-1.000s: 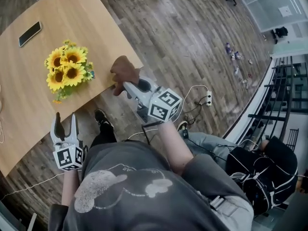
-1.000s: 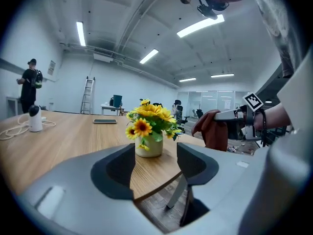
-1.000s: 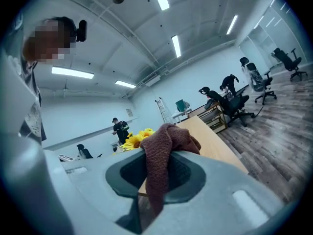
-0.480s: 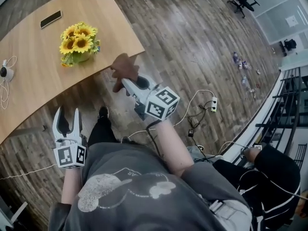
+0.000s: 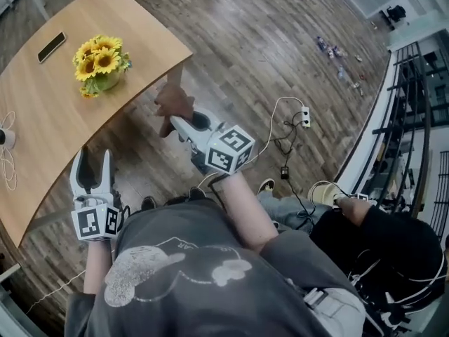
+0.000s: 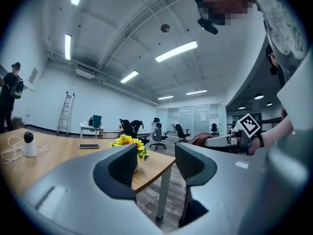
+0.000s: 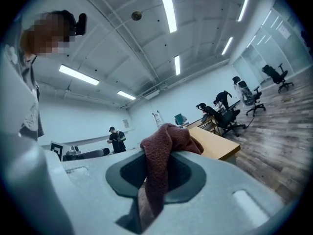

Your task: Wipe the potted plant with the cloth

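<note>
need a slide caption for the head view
Right tool grips a brown cloth beside the table; left tool open and empty near its edge; sunflower pot stands farther in.

You are standing in an open-plan office: swivel chairs (image 6: 157, 132) are sitting by desks at the back, glass partitions (image 6: 194, 120) are closing off rooms, strip lights (image 6: 176, 51) are glowing overhead, and a long wooden desk (image 5: 56, 118) is resting on plank flooring (image 5: 259, 55).

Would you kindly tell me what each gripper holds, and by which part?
The right gripper pinches the brown cloth near its middle, a bunch poking past the jaws. The left gripper holds nothing.
</note>
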### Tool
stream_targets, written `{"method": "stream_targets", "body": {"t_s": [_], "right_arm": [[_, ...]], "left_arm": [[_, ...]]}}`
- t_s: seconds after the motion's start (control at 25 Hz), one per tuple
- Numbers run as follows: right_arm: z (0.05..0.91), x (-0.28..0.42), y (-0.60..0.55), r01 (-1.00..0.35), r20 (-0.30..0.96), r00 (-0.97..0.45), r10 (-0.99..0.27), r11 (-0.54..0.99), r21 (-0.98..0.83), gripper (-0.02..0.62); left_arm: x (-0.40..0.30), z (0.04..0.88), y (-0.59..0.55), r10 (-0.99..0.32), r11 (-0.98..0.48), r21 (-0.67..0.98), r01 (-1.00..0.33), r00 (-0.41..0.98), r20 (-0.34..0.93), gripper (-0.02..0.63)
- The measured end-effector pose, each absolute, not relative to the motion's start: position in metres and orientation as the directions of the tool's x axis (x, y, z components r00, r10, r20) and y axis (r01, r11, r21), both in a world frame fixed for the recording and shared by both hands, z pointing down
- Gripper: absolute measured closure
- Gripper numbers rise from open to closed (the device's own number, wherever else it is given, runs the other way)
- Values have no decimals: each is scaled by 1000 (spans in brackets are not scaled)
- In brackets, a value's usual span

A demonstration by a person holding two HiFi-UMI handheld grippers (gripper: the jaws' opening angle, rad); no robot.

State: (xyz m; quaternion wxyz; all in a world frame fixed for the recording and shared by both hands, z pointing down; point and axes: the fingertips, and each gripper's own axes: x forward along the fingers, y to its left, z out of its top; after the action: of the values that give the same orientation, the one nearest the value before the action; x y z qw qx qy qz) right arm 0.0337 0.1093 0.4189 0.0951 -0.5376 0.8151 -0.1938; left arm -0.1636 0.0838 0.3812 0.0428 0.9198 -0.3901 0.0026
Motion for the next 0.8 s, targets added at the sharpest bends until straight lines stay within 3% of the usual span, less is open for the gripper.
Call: {"method": "stream_targets", "body": {"t_s": [0.2, 0.52, 0.8], "right_arm": [[424, -4, 115, -862, 49, -288, -956, 237, -448, 535], [423, -70, 137, -874, 74, -208, -975, 151, -462, 528], [413, -100, 151, -883, 76, -218, -973, 163, -440, 528]], "left_arm": [[-198, 385, 67, -642, -762, 80, -643, 766, 43, 344], [-239, 393, 52, -572, -809, 131, -573, 819, 42, 468], [-244, 388, 56, -527, -837, 158, -524, 849, 23, 588]]}}
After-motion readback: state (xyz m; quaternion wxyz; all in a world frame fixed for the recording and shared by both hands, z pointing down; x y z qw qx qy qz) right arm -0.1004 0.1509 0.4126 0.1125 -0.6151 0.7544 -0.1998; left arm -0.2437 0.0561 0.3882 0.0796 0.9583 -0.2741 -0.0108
